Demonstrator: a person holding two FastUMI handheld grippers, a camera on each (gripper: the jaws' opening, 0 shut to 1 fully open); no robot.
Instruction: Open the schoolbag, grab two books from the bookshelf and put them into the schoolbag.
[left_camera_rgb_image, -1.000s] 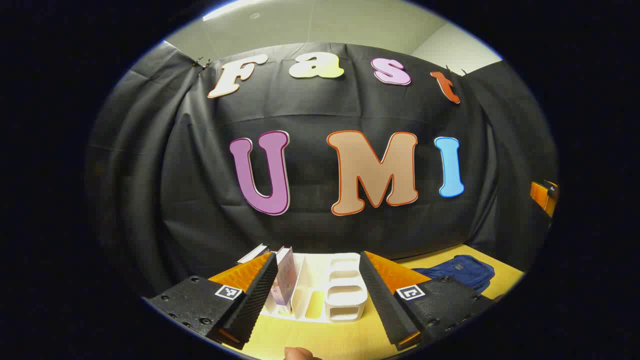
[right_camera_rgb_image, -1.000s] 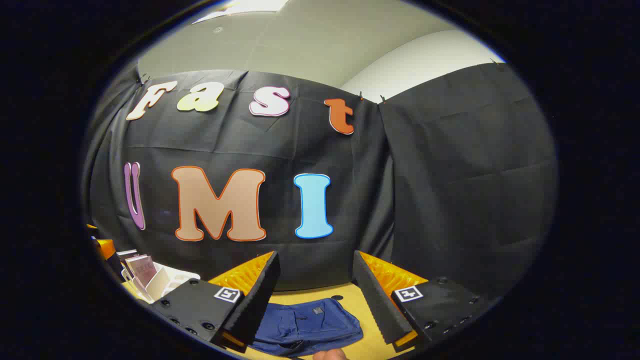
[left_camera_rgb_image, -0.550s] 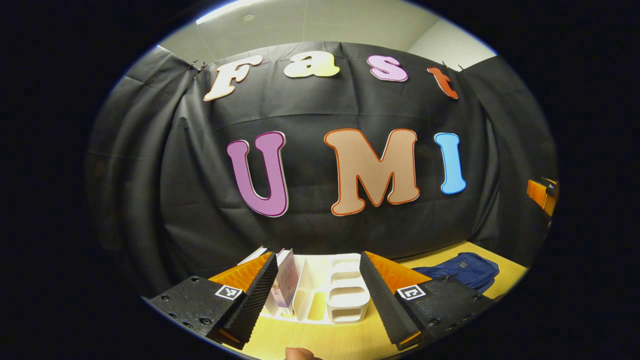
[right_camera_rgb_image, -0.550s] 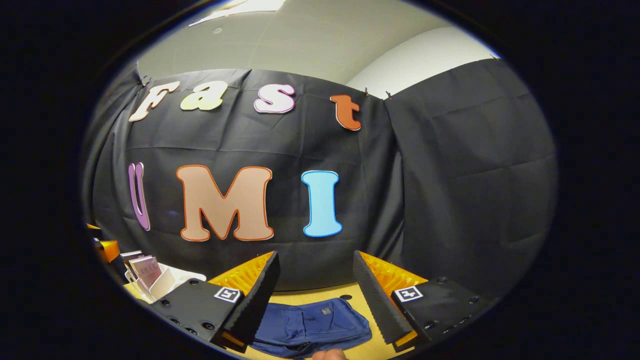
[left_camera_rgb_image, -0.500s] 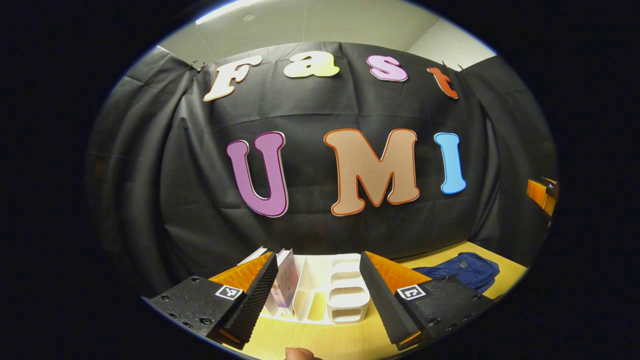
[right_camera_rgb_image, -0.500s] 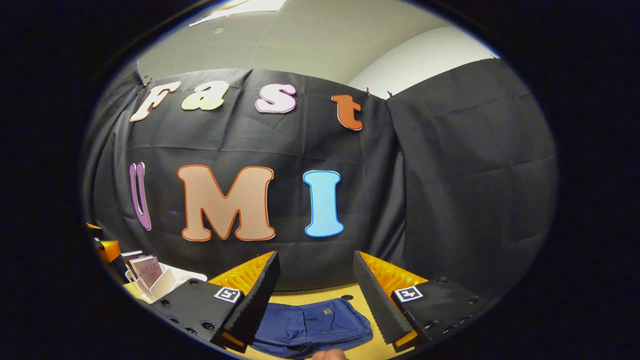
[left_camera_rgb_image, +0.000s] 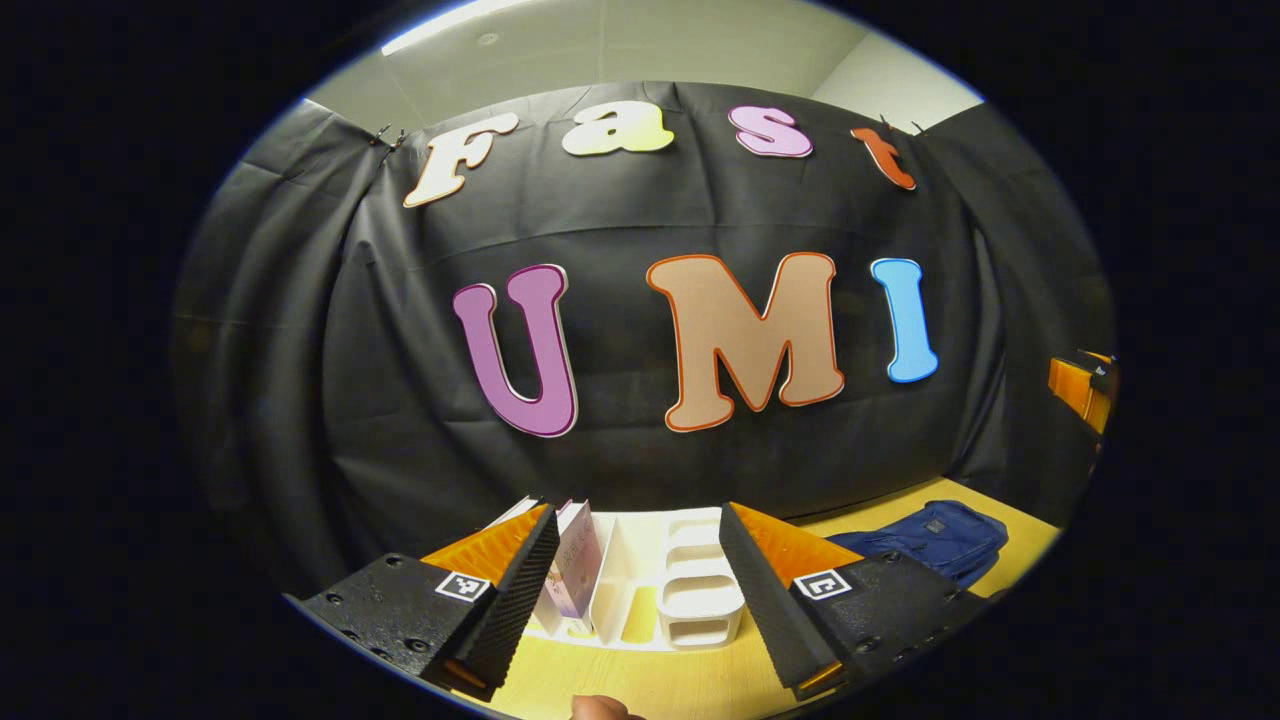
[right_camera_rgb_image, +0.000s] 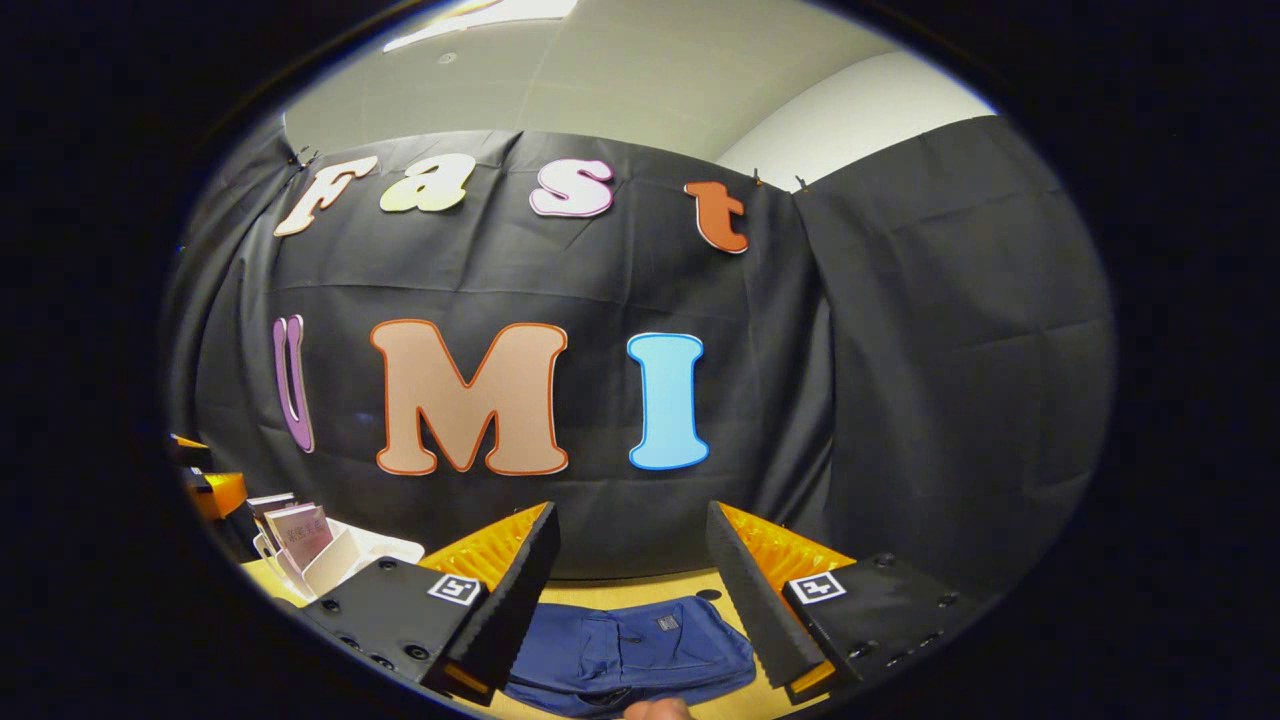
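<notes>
Yellow tabletop (left_camera_rgb_image: 660, 680), black cloth wall behind. Left gripper (left_camera_rgb_image: 632, 590): jaws apart, holding nothing; bookshelf (left_camera_rgb_image: 655, 585) straight ahead between them, books (left_camera_rgb_image: 575, 565) upright in its left slots. Stiff, probably light; pinch by the top edge. Right gripper (right_camera_rgb_image: 630, 600): jaws apart, holding nothing; schoolbag (right_camera_rgb_image: 640, 645) lying flat just ahead and below. Soft, will bunch; zipper tab too small to make out. Bare table between shelf and bag.

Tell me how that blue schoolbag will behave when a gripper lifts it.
The schoolbag lies flat and creased on the table, so it is probably soft and will likely sag. It looks unfilled, probably light. Pinched fabric may lift before the rest.
</notes>
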